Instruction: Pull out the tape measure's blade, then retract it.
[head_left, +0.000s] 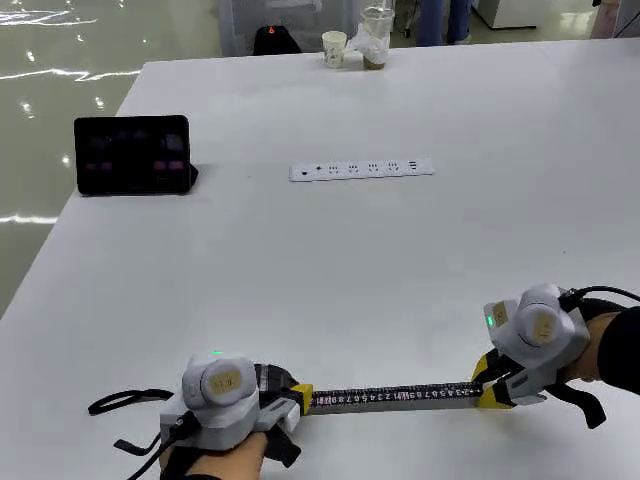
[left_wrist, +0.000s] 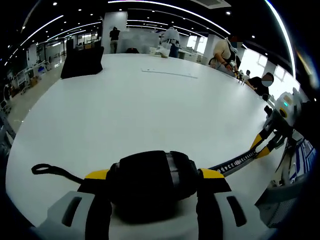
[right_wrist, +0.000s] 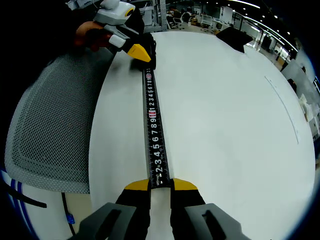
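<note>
The black tape measure case (head_left: 275, 384) rests on the white table (head_left: 400, 270) near its front edge, and my left gripper (head_left: 285, 396) is shut on it. In the left gripper view the case (left_wrist: 152, 181) sits between the yellow-tipped jaws. The dark numbered blade (head_left: 395, 396) stretches right from the case, low over the table. My right gripper (head_left: 490, 388) is shut on the blade's end. Seen from the right gripper view, the blade (right_wrist: 152, 120) runs from the closed jaws of my right gripper (right_wrist: 160, 186) up to the case (right_wrist: 145, 52).
A black tablet (head_left: 133, 154) stands at the left of the table. A white power strip (head_left: 362, 169) lies mid-table, with a paper cup (head_left: 334, 48) and a clear cup (head_left: 376, 40) at the far edge. A grey mesh chair (right_wrist: 50, 125) is beside the table's front edge.
</note>
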